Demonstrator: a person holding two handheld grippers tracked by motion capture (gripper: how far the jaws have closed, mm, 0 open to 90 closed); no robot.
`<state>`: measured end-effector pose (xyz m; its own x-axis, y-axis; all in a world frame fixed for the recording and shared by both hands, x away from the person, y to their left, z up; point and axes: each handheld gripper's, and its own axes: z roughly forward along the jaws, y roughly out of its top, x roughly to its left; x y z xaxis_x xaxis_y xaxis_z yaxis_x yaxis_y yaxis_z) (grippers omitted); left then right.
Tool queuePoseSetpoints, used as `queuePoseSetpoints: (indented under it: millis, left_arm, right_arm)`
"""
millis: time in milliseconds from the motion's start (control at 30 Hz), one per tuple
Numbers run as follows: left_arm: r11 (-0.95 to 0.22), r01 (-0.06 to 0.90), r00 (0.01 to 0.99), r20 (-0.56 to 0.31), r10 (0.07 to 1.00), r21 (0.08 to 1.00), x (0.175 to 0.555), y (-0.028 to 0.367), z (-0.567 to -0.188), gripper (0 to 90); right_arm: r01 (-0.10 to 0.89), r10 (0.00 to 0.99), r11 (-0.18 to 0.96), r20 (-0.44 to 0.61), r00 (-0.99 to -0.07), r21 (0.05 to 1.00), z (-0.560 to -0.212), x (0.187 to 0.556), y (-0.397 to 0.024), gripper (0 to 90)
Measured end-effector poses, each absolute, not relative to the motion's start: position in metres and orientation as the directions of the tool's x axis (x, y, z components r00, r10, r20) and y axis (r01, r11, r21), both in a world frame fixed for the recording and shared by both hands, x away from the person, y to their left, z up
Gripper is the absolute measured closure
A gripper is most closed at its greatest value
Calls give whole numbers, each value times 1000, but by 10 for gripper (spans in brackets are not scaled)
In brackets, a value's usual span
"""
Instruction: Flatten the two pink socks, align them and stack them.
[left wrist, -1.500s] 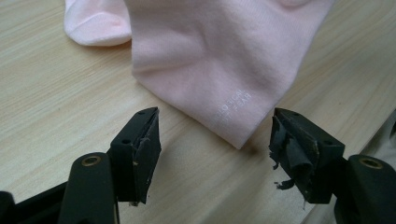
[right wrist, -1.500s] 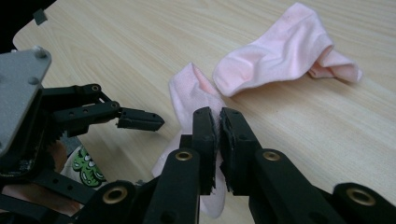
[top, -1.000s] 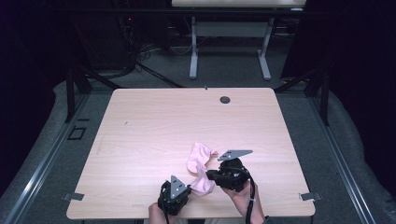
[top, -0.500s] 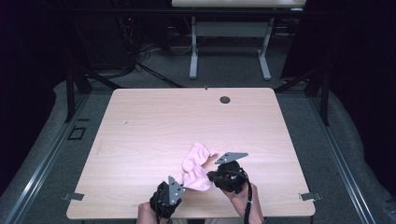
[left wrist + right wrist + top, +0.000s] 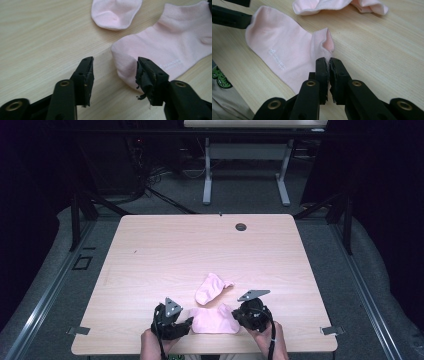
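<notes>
We see the table (image 5: 165, 250) evenly lit from overhead, surroundings dark from nine to three o'clock, close views sharp, shadows faint.

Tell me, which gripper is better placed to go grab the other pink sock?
Left, probably. The left gripper is open, its jaws having just let go. The right gripper pinches the flat sock. The crumpled sock lies beyond both.

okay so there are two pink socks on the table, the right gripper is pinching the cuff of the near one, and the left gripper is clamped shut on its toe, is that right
Not quite. The left gripper is open: the left gripper view shows its jaws apart, just opened, with the toe of the near sock lying between them unpressed. The rest holds: the right gripper pinches that sock's cuff, and the second sock lies beyond on the table.
</notes>
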<state>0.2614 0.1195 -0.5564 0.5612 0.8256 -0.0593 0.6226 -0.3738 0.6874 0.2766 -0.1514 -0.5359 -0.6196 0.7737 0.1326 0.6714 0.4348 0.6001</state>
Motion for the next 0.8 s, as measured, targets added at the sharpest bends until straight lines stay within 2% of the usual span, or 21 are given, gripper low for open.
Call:
queuePoseSetpoints:
  millis: [67,233,267,467,667,733,800]
  left_arm:
    - [-377,631,563,-66,824,678,266,117,-561,617]
    - [-375,646,558,-76,826,664,269,115,-569,841]
    - [-373,648,559,-82,825,664,269,115,-570,861]
    - [-380,642,565,-76,821,666,263,118,-571,882]
    - [-354,650,561,-110,821,673,249,123,-573,880]
    - [-351,648,561,-112,820,676,247,125,-573,878]
    - [-338,651,558,-127,820,679,247,125,-573,876]
  right_arm:
    - [670,774,444,123,-621,595,-538,276,-151,845]
    - [685,782,441,126,-610,580,-543,278,-155,844]
    - [686,788,436,121,-604,583,-545,278,-155,845]
    - [700,792,440,124,-598,562,-550,278,-162,856]
    - [711,796,440,128,-592,548,-552,277,-171,867]
    - [704,791,449,123,-600,550,-551,277,-173,818]
    - [691,776,437,147,-613,576,-548,278,-172,712]
